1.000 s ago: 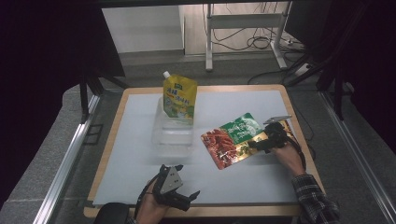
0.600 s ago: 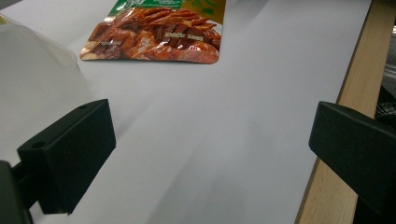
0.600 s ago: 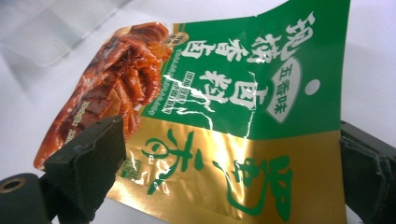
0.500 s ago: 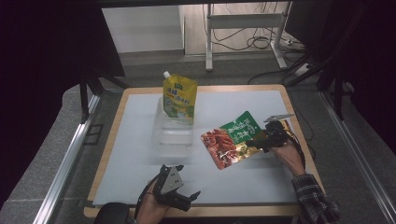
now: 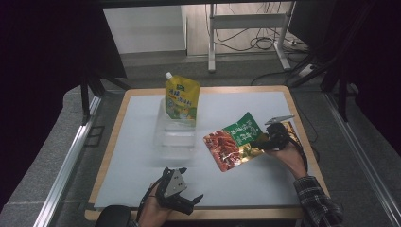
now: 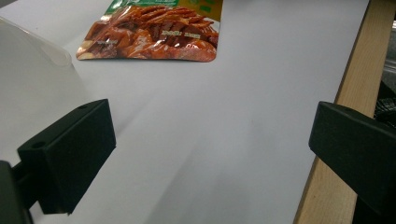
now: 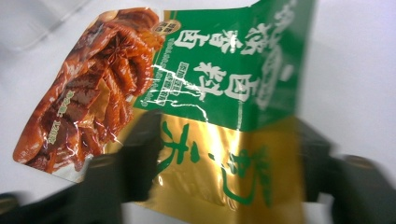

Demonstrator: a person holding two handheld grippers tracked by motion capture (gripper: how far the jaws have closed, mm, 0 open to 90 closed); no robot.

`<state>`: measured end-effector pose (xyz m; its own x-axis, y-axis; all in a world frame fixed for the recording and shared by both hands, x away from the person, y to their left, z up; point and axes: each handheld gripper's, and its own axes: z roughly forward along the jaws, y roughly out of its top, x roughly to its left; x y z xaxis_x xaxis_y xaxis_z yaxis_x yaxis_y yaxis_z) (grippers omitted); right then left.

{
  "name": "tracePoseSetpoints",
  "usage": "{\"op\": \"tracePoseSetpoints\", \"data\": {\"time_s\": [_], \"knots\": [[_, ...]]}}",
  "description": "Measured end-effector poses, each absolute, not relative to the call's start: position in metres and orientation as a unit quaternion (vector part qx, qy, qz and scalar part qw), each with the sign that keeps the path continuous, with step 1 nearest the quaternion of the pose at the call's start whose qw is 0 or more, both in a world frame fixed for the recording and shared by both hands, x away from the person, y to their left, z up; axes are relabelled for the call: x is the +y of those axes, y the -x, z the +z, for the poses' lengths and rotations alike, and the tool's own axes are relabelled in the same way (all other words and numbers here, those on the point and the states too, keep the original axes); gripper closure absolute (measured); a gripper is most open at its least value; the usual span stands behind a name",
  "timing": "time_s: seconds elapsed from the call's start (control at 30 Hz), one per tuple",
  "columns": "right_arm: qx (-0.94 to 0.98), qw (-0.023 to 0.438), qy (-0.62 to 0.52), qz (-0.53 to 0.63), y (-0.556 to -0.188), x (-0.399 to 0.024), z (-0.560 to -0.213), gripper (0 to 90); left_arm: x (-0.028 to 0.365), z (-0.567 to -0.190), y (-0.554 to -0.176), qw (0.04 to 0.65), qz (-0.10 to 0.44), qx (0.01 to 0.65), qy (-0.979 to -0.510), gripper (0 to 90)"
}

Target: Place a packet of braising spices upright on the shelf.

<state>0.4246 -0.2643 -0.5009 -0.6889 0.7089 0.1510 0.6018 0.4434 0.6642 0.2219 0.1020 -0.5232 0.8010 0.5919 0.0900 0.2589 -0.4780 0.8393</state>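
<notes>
White mat (image 5: 142, 151) | clear tub (image 5: 176, 135) holds yellow pouch (image 5: 181, 98) | R gripper (image 5: 265, 140) closing round snack pack (image 5: 235, 142) | L gripper (image 5: 189, 201) apart

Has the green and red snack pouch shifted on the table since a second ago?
No. The snack pouch lies equally far from the clear container; the right gripper has been closing around it.

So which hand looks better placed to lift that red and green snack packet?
The right. The right gripper already has the snack packet between its jaws, which have just been closing on its gold end. The left gripper sits open near the table's front edge, away from it.
</notes>
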Motion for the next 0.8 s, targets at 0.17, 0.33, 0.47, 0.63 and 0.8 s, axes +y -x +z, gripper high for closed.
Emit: {"op": "tracePoseSetpoints", "data": {"time_s": [0.17,0.33,0.47,0.63,0.8], "knots": [[0.848,0.089,-0.399,0.337,-0.4237,-0.2662,-0.5010,65.6,0.1011,-0.5235,-0.2217,0.441,0.189,0.252,-0.840,0.3],[0.851,0.110,-0.395,0.327,-0.4223,-0.2661,-0.4998,83.9,0.1011,-0.5233,-0.2216,0.440,0.191,0.252,-0.840,0.4],[0.848,0.106,-0.405,0.325,-0.4237,-0.2678,-0.5003,88.3,0.1012,-0.5231,-0.2214,0.441,0.192,0.252,-0.840,0.3],[0.847,0.106,-0.409,0.323,-0.4225,-0.2663,-0.4976,88.4,0.1013,-0.5231,-0.2215,0.441,0.192,0.252,-0.840,0.3],[0.844,0.108,-0.409,0.329,-0.4218,-0.2661,-0.4944,88.5,0.1012,-0.5231,-0.2215,0.441,0.192,0.253,-0.839,0.4]]}}
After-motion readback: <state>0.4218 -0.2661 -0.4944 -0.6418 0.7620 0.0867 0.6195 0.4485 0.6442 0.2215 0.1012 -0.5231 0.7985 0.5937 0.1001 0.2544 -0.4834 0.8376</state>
